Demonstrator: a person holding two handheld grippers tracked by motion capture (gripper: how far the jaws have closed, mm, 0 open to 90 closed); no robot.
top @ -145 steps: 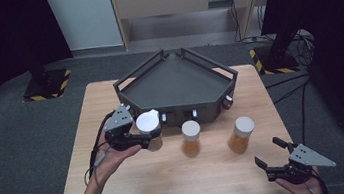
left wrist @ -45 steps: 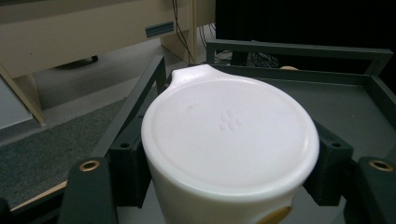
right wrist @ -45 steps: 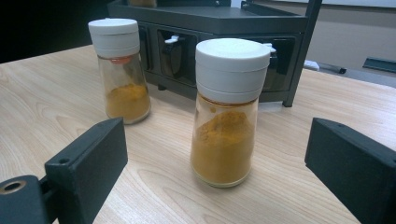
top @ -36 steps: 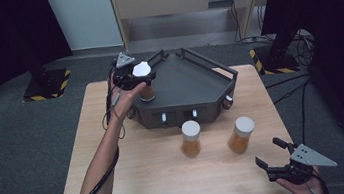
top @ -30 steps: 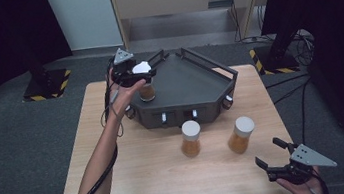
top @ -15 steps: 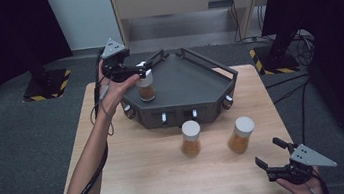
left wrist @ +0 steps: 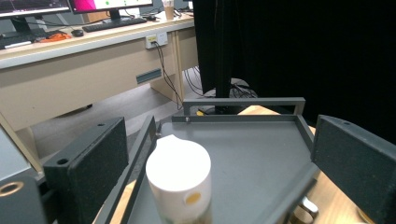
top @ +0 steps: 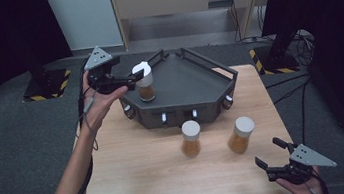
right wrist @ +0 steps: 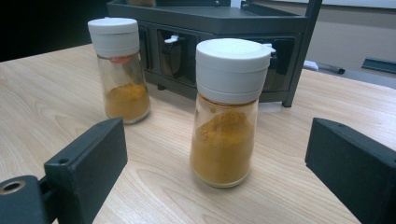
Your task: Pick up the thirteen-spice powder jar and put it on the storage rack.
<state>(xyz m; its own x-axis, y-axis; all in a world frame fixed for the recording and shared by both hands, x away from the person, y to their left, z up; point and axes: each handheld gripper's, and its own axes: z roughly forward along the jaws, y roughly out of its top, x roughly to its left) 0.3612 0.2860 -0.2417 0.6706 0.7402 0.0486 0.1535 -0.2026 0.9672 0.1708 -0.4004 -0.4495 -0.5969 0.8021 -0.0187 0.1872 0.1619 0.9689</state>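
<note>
A pale wooden bench (top: 134, 167) stands on a grey floor, with dark curtains on both sides and a desk far behind.

A dark tray (top: 183, 83) with low rails sits at the back of the bench. A spice jar (top: 144, 83) with a white cap stands upright in the tray, near its left corner. The left claw (top: 133, 78) is up at that corner, held in a hand (top: 95, 99). Its jaws have just been opening. They stand wide apart now, one on each side of the jar's cap, and they do not touch it. In the left gripper view the jar (left wrist: 180, 182) is just in front of the claw, between the two black jaws, with space on both sides.

The right claw (top: 267, 160) rests low at the front right edge of the bench. Its jaws are wide apart too, with nothing in them. Two more jars with orange powder stand on the bench ahead of it. The nearer jar (right wrist: 226, 109) is right in front of the claw. The farther jar (right wrist: 119, 67) stands to the left of it, closer to the tray (right wrist: 210, 18).
</note>
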